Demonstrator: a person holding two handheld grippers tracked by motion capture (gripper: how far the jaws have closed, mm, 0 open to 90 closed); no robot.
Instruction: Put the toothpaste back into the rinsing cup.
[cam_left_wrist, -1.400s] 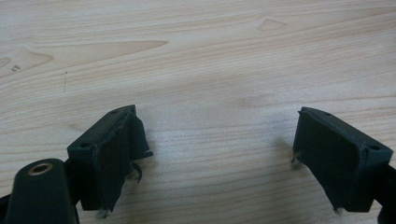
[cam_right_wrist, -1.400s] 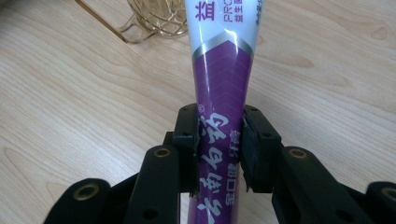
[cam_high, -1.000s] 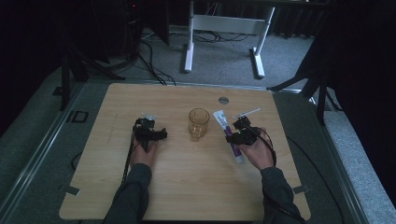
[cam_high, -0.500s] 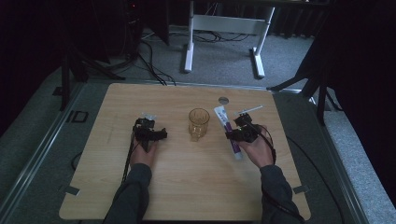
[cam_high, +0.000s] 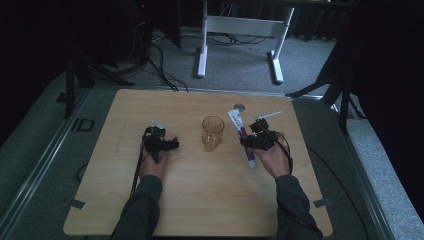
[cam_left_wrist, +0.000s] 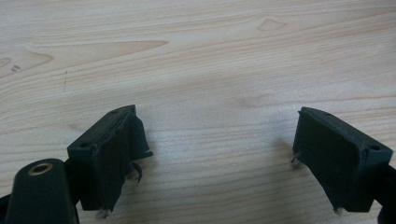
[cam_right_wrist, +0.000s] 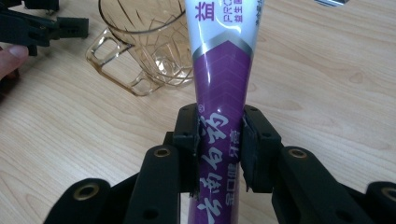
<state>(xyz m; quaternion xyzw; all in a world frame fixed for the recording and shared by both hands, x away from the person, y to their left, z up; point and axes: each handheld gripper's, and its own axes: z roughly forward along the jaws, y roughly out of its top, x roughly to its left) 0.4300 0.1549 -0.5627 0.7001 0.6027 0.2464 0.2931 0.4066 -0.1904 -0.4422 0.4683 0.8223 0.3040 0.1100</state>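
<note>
Purple-and-white toothpaste tube (cam_right_wrist: 223, 79), amber cut-pattern glass mug (cam_right_wrist: 149, 42), black right claw (cam_right_wrist: 220, 144), pale woodgrain table (cam_high: 200, 200)

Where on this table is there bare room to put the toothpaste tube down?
Bare wood runs along the table's near edge between the forearms, and across its far left corner. It is crowded mid-table: the glass mug sits beside the toothpaste tube that the right tool clamps, with the open left tool opposite.

toothpaste tube (cam_right_wrist: 219, 93) cut off at top edge; cup (cam_right_wrist: 149, 42) rim cropped

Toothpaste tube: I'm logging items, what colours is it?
Purple and white toothpaste tube, with a silver chevron band; clearest in the right gripper view.
</note>
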